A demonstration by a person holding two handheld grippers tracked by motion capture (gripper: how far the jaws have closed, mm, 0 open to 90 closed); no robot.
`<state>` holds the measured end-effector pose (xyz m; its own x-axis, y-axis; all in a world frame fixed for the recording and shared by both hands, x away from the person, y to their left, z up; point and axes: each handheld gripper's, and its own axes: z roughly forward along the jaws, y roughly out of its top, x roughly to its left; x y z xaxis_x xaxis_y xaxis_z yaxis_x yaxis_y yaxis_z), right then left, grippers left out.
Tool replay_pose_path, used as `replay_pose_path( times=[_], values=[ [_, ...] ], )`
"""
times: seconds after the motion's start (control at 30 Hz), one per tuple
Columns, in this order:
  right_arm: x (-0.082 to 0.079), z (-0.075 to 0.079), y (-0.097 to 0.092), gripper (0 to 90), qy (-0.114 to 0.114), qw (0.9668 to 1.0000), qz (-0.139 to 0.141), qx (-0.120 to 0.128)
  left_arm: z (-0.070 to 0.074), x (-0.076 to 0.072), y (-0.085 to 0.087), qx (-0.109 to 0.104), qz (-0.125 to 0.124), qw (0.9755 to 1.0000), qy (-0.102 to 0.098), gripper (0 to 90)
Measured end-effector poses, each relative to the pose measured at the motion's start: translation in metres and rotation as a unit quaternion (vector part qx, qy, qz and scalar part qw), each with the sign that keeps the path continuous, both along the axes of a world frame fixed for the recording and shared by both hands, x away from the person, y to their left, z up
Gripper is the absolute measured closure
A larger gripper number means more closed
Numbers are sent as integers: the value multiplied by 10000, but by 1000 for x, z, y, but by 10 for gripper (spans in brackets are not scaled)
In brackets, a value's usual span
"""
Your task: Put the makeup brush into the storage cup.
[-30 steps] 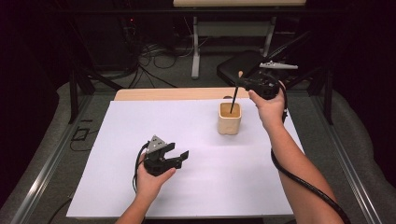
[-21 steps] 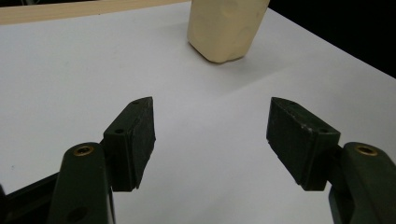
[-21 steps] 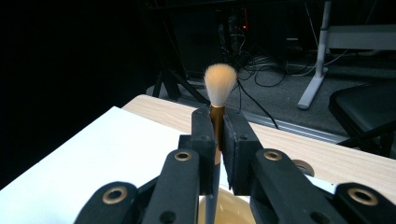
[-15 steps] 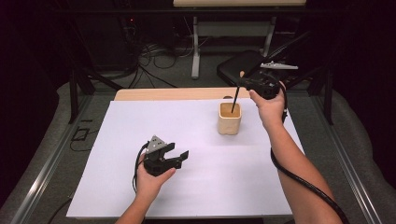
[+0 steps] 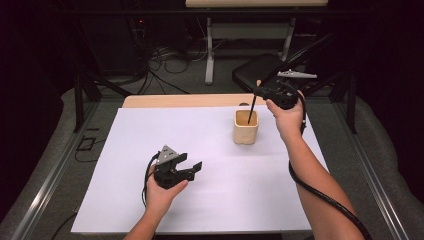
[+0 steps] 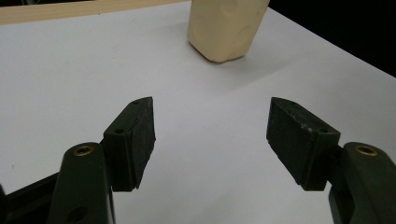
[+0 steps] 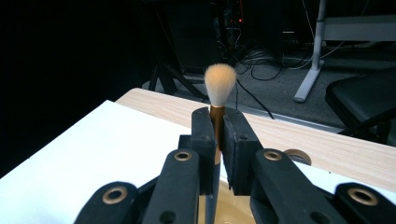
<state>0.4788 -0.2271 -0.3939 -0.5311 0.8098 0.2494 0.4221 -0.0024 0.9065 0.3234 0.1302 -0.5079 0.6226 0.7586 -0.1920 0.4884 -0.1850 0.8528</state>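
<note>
Right tongs (image 5: 260, 91): clamped on brush (image 7: 219, 100) at the gold ferrule, just under the white bristles; held above cup (image 5: 246, 127), apparently so the handle drops or lifts straight through its mouth. Brush long axis steep, slightly tilted: bristles up toward 1 o'clock in the high view, dark handle tip down inside the cup. Cup: upright on the white sheet of the desk (image 5: 200, 101), at 2 o'clock from centre.

Left tongs (image 6: 210, 135): spread wide, empty, low over the sheet at 7 o'clock, aimed toward the cup, seemingly waiting.

A dark room surrounds a wooden table (image 5: 190, 100) covered by a white sheet (image 5: 150, 130). On the grey floor (image 5: 195, 82) beyond lie tangled cables (image 5: 165, 55); a black chair (image 5: 255, 75) stands far right.
</note>
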Motion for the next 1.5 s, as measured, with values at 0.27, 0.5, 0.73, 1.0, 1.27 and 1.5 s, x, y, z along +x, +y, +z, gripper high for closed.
replay_pose_path(
  times=[0.27, 0.5, 0.73, 1.0, 1.27, 1.5],
  values=[
    [0, -6, 2, 836, 26, 10000, 5, -30, 0, 0, 0, -2, 1, 10000, -1, 324],
    [0, -10, 2, 837, 39, 10000, -13, -32, 0, 0, 0, 1, 2, 10000, -2, 324],
    [-1, -15, 2, 837, 75, 9999, -11, -79, 0, 0, 0, 10, -3, 10000, -4, 324],
    [-1, -21, 3, 836, 119, 9999, -13, -74, 0, 0, 0, 5, -1, 10000, 7, 324],
    [-1, -28, 2, 837, 155, 9998, -28, -144, 0, 0, 0, 11, -1, 10000, 9, 324],
    [-1, -32, 2, 837, 184, 9996, -31, -193, -1, 0, 0, 17, -6, 10000, 15, 325]
  ],
)
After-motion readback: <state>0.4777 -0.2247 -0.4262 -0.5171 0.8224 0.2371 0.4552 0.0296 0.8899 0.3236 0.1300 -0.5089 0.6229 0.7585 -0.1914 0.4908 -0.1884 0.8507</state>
